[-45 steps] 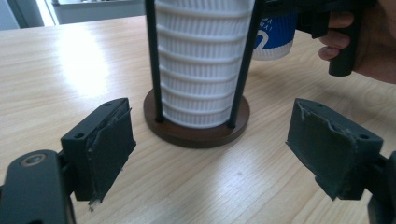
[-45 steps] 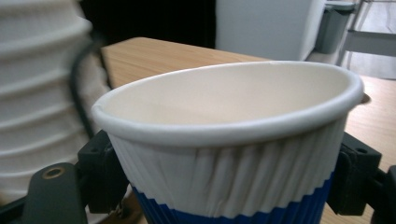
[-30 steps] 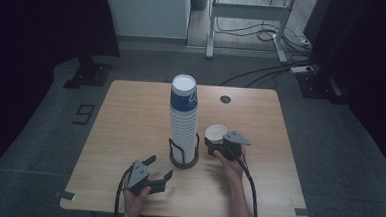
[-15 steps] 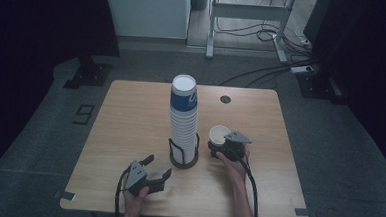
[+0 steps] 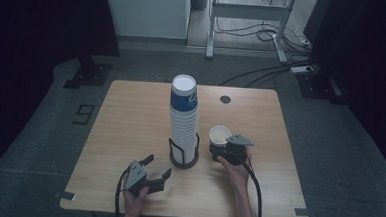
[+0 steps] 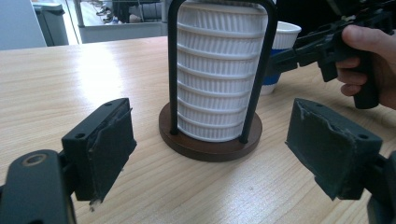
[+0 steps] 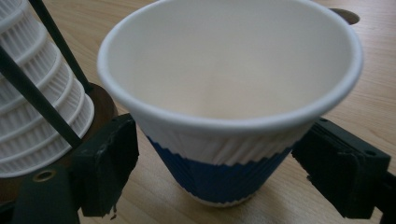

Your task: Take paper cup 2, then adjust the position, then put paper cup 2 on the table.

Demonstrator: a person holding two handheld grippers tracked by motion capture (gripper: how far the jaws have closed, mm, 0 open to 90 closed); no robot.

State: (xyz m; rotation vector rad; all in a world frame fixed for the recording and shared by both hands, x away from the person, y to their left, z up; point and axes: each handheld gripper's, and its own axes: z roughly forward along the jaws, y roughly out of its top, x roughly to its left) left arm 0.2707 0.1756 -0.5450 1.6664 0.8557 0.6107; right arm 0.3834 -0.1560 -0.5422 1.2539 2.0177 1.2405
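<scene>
while the right gripper (image 5: 222,151) stands on the table (image 5: 130,115) with its jaws either side of the paper cup (image 7: 229,93), those jaws have just been opening, and a sliver of gap shows between each pad and the cup's blue lower wall. the cup sits upright on the wood between them, not clasped. just to that gripper's left rises the tall cup stack (image 5: 183,118) in its black wire holder (image 6: 210,140). the left gripper (image 5: 154,169) is spread wide, holding nothing, the holder ahead of it.
</scene>
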